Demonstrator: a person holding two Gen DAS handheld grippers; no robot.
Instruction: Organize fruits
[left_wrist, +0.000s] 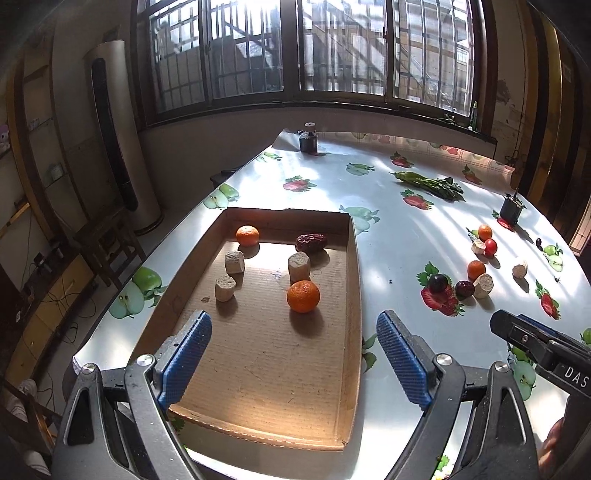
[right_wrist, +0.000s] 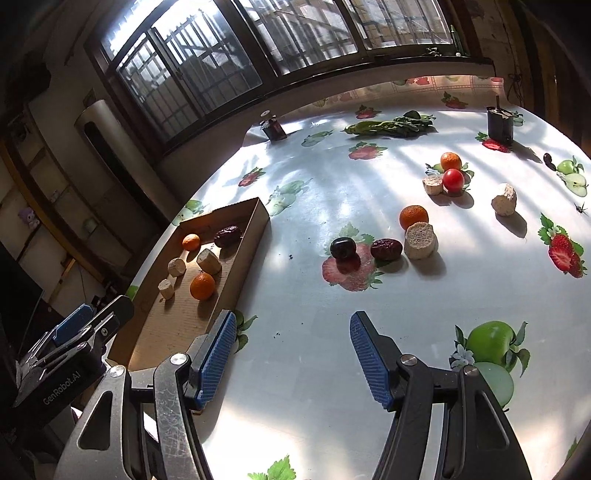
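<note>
A shallow cardboard tray lies on the table's left side. It holds two tangerines, a red date and three pale cut chunks. My left gripper hovers open over the tray's near half, empty. My right gripper stands open and empty above bare tablecloth, right of the tray. Beyond it lie a dark plum, a red date, a pale chunk, a tangerine, and farther off a tomato, another tangerine and two more chunks.
The table wears a glossy cloth printed with apples and strawberries. Green leafy vegetables lie near the far edge. A dark jar and a small black box stand at the back. The table's left edge drops to the floor.
</note>
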